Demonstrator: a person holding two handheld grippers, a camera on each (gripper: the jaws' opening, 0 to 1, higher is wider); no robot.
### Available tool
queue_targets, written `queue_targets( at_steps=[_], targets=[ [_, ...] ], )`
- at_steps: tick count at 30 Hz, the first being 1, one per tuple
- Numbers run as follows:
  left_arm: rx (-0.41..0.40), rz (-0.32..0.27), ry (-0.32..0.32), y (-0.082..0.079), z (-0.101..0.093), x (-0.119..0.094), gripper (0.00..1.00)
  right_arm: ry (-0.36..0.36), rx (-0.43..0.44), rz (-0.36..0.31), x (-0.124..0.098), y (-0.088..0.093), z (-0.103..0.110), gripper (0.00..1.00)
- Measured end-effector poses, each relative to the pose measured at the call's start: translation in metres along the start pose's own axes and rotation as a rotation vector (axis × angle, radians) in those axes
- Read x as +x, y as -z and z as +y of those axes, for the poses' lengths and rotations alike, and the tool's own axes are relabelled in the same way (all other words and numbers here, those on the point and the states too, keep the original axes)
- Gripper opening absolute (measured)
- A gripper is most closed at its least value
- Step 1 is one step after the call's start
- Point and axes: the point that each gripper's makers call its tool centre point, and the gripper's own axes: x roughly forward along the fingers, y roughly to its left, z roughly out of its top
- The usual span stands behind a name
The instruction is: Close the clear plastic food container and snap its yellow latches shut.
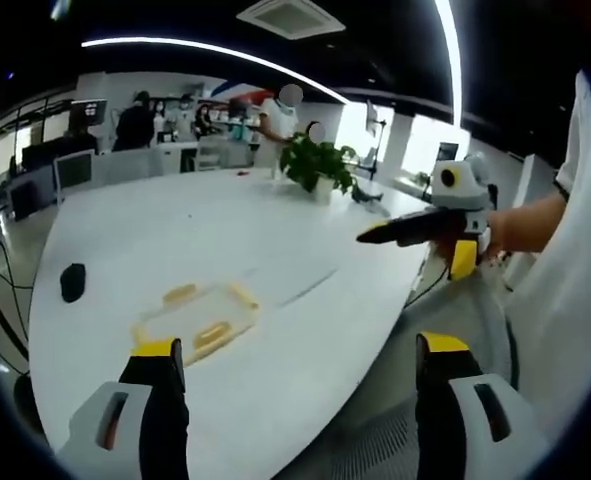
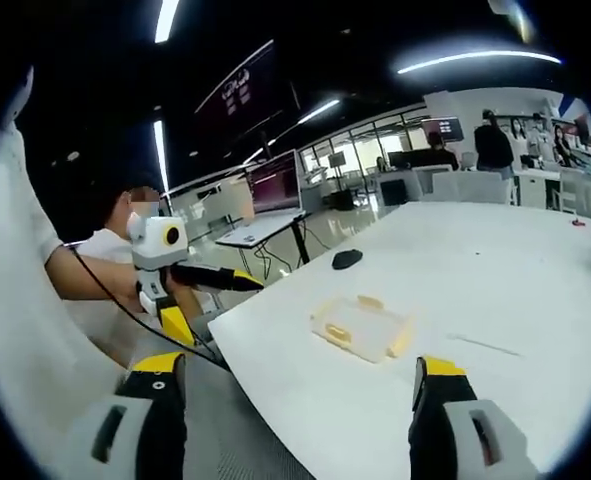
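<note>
The clear container (image 1: 197, 320) was seen near the desk (image 1: 275, 230) edge; both grippers (image 1: 295, 360) (image 2: 300, 375) were held released, off the desk.

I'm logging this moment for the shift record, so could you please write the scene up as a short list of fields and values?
Surface: large white table
Container: clear plastic food container with yellow latches, flat on the table near its edge; whether it is latched cannot be told
Left gripper: open, off the table, holding nothing
Right gripper: open, off the table, holding nothing
Other items: dark mouse on the table; potted plant at the far side
Contact: neither gripper touches the container
</note>
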Motion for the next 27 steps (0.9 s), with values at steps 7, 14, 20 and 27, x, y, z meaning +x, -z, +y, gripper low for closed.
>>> queue_targets(
  at_steps=[7, 14, 20, 27],
  targets=[
    [0.027, 0.02, 0.007, 0.002, 0.006, 0.0, 0.94, -0.016, -0.03, 0.015, 0.007, -0.004, -0.001, 0.94],
    [0.057, 0.049, 0.028, 0.003, 0.014, -0.002, 0.94, -0.028, -0.051, 0.019, 0.015, -0.011, -0.008, 0.94],
    [0.086, 0.061, 0.038, 0.001, 0.025, -0.002, 0.93, -0.035, -0.089, 0.049, 0.023, -0.011, -0.014, 0.94],
    [0.127, 0.083, 0.043, -0.002, 0.039, 0.001, 0.92, -0.035, -0.106, 0.055, 0.031, -0.016, -0.024, 0.94]
  ],
)
